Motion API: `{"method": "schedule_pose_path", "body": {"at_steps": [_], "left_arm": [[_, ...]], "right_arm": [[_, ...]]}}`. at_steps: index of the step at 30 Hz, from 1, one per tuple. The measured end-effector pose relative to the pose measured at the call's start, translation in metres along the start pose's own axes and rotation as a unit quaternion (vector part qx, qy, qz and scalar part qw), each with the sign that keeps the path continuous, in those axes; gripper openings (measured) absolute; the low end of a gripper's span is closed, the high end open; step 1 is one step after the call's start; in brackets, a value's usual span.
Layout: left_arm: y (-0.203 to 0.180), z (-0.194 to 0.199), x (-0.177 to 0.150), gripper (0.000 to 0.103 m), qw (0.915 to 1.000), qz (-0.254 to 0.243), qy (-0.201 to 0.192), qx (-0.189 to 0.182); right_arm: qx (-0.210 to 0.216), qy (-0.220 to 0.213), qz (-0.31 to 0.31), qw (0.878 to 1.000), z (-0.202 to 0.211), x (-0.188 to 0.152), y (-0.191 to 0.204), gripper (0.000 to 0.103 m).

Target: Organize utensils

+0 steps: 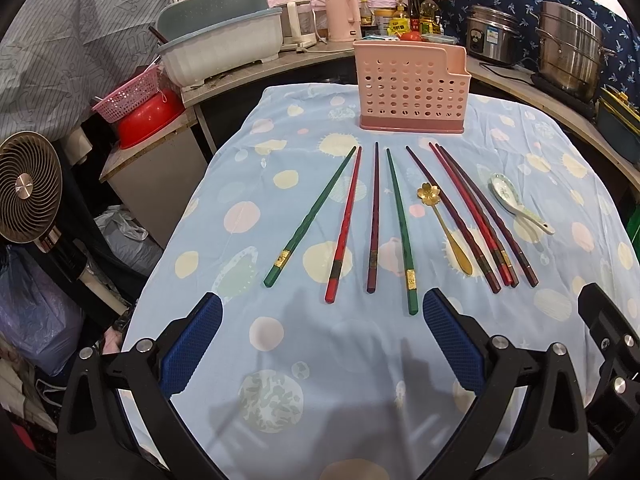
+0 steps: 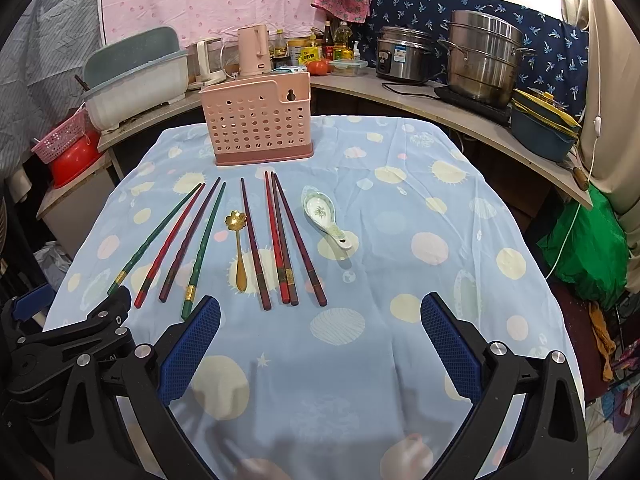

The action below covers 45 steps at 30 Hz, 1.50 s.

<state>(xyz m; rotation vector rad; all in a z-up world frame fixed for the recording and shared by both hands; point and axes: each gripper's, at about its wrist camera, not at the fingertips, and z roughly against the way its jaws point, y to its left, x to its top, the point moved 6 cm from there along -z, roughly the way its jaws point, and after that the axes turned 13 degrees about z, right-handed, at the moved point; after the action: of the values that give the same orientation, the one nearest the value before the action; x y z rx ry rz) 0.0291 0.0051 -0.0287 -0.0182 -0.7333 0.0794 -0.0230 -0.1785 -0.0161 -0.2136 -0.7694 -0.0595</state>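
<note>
Chopsticks (image 1: 375,216) and two spoons (image 1: 444,228) are fanned before the pink holder (image 1: 412,88) at the table's far edge, within reach of the left gripper (image 1: 320,344) and right gripper (image 2: 320,344), both held spread wide and empty.

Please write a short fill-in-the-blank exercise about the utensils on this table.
1. The pink utensil holder stands on the table and holds ____ utensils.
2. The ____ spoon has a flower-shaped bowl.
3. The white ceramic spoon lies to the ____ of all the chopsticks.
4. Both the left hand-held gripper and the right hand-held gripper are ____.

Missing words: no; gold; right; open
</note>
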Motion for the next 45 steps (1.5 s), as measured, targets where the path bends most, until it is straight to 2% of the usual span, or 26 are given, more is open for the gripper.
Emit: {"method": "schedule_pose_path", "body": {"at_steps": [19, 30, 40, 45], "left_arm": [[0.0, -0.006, 0.001, 0.096, 1.0, -0.001, 0.01, -0.001], [-0.003, -0.016, 0.005, 0.096, 0.9998, -0.006, 0.02, -0.003], [-0.003, -0.032, 0.011, 0.096, 0.9996, -0.004, 0.028, -0.002], [0.003, -0.045, 0.019, 0.096, 0.9996, 0.001, 0.028, 0.006]], "right_arm": [[0.004, 0.003, -0.003, 1.0, -0.005, 0.0, -0.002, 0.095], [0.011, 0.013, -0.004, 1.0, -0.02, 0.003, -0.002, 0.085], [0.014, 0.021, -0.01, 1.0, -0.037, 0.007, -0.011, 0.08], [0.018, 0.026, -0.016, 0.999, -0.052, 0.013, -0.017, 0.067]]}}
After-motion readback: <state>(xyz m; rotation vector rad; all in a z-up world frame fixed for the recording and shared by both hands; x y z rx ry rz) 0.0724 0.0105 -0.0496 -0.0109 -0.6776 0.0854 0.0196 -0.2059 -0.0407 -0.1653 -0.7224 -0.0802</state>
